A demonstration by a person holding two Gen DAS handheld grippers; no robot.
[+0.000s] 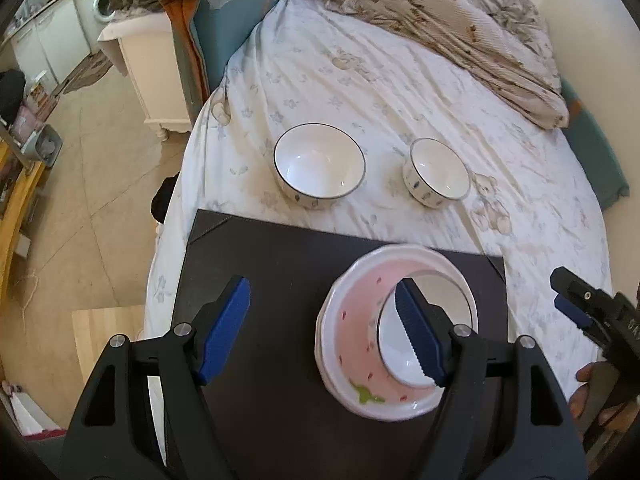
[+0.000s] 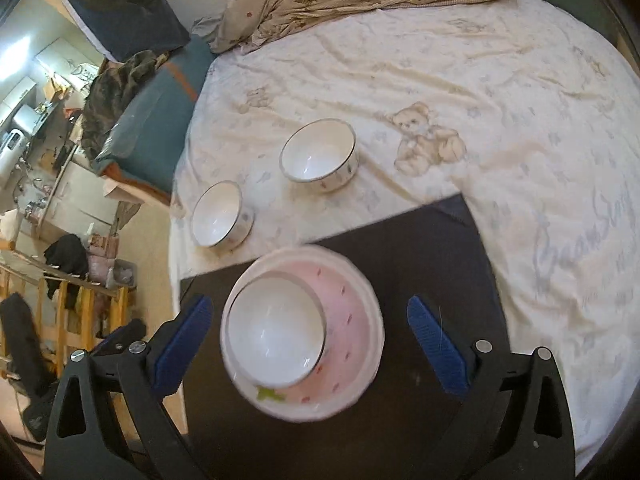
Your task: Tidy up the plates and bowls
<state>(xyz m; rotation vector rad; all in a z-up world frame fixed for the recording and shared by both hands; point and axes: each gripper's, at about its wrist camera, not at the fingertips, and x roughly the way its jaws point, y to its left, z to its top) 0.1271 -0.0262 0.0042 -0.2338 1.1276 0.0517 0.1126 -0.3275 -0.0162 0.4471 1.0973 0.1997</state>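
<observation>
Behind left tongs [image 1: 326,330] pad: white bowl [image 1: 400,354] half-hidden.

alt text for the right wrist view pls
A white bowl sits inside a pink plate on a black mat, between the open right gripper's blue fingers. Two more white bowls stand apart on the bear-print bedsheet beyond the mat.
</observation>
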